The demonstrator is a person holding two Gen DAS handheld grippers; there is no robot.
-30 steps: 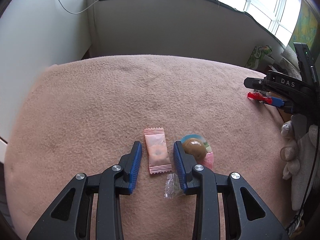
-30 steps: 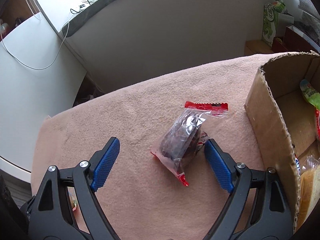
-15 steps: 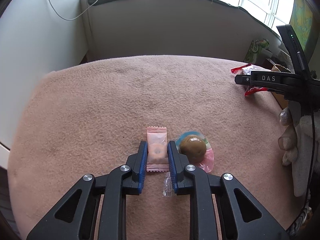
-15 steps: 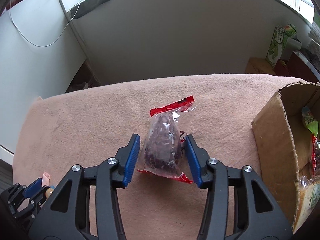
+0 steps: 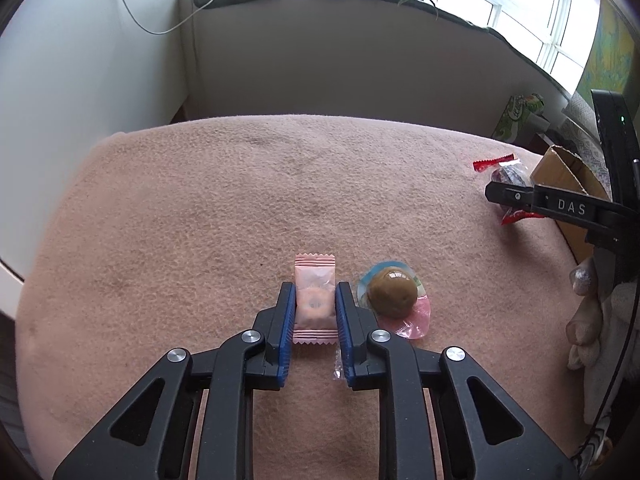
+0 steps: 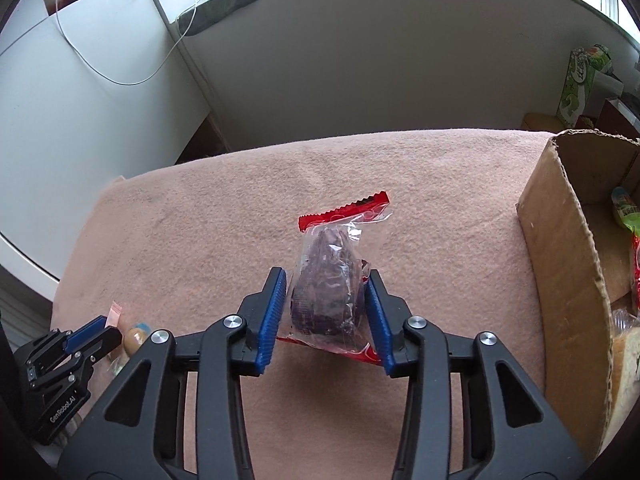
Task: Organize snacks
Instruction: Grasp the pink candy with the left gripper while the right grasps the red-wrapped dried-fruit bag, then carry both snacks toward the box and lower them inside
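The left hand-held gripper is seen with its blue pads pressed against both long edges of a small pink candy packet, which lies flat on the pink blanket covering the worktop. Just to the right of that packet, beside the right finger, a round brown sweet in a clear pink-and-blue wrapper is noted on the blanket. The right hand-held gripper is found with its jaws closing; a clear bag with red sealed ends holding a dark purple pastry stands between the pads, and both pads are seen against its sides. The bag's lower red edge appears slightly raised above the blanket, though this cannot be told for certain. An open cardboard box is recorded at the right of this gripper, near the worktop's edge, with several wrapped snacks visible inside. In the left wrist view, fingertips of the person's hand are observed below the right gripper's body.
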